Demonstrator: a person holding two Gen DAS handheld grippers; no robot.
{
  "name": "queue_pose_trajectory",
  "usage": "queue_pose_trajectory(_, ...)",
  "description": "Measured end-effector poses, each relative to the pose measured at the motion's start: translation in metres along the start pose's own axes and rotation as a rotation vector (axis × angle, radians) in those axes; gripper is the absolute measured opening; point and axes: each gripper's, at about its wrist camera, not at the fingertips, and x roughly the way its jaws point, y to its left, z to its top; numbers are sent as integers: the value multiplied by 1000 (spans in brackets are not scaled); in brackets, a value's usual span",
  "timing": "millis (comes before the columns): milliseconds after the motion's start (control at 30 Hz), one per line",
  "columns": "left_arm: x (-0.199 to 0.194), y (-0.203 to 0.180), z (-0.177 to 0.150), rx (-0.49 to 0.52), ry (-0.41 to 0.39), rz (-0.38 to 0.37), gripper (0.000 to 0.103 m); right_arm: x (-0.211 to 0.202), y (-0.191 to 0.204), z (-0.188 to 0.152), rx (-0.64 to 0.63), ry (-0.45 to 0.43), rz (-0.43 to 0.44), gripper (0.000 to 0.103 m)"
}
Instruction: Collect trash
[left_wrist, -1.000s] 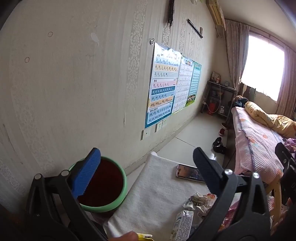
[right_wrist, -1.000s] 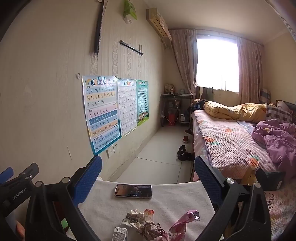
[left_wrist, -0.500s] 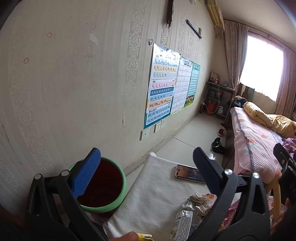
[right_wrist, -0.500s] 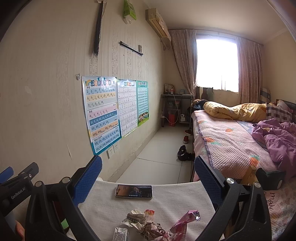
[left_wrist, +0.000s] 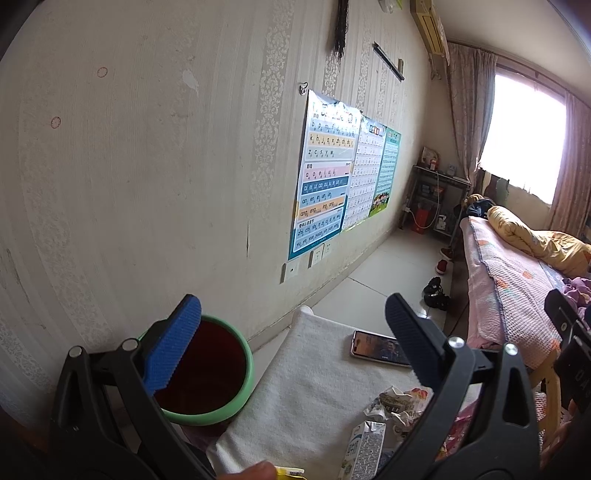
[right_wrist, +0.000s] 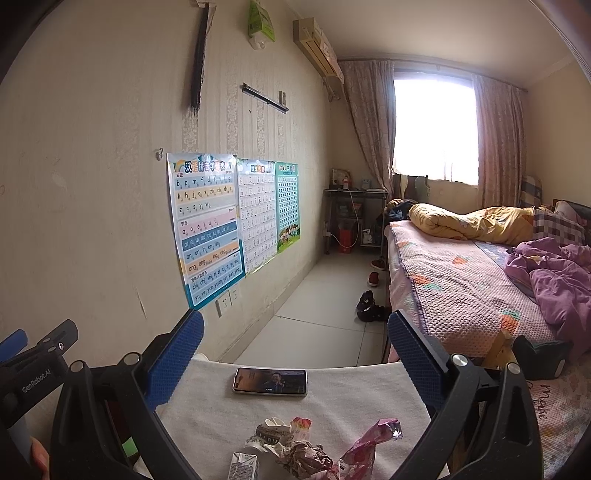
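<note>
A pile of trash lies on a white-towelled table (right_wrist: 332, 384): a small milk carton (right_wrist: 242, 466), crumpled wrappers (right_wrist: 295, 443) and a pink foil wrapper (right_wrist: 373, 437). In the left wrist view the carton (left_wrist: 364, 448) and the wrappers (left_wrist: 399, 404) lie low right of centre. A green-rimmed bin (left_wrist: 210, 373) with a dark red inside stands left of the table by the wall. My left gripper (left_wrist: 291, 325) is open and empty, above the bin and the table's left edge. My right gripper (right_wrist: 295, 336) is open and empty, above the table behind the trash.
A phone (right_wrist: 270, 381) with a lit screen lies on the far side of the table. A bed (right_wrist: 480, 280) runs along the right. The wall with posters (right_wrist: 207, 229) is on the left. Shoes (right_wrist: 369, 306) lie on the floor beyond.
Both views have shifted only slightly. Both grippers stay open and the trash has not moved.
</note>
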Motion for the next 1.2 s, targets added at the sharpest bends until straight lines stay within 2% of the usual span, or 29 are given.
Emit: queue_pose_trajectory(1200, 9, 3, -4, -4, 21, 15, 98, 2, -3, -3, 0, 12, -15, 96)
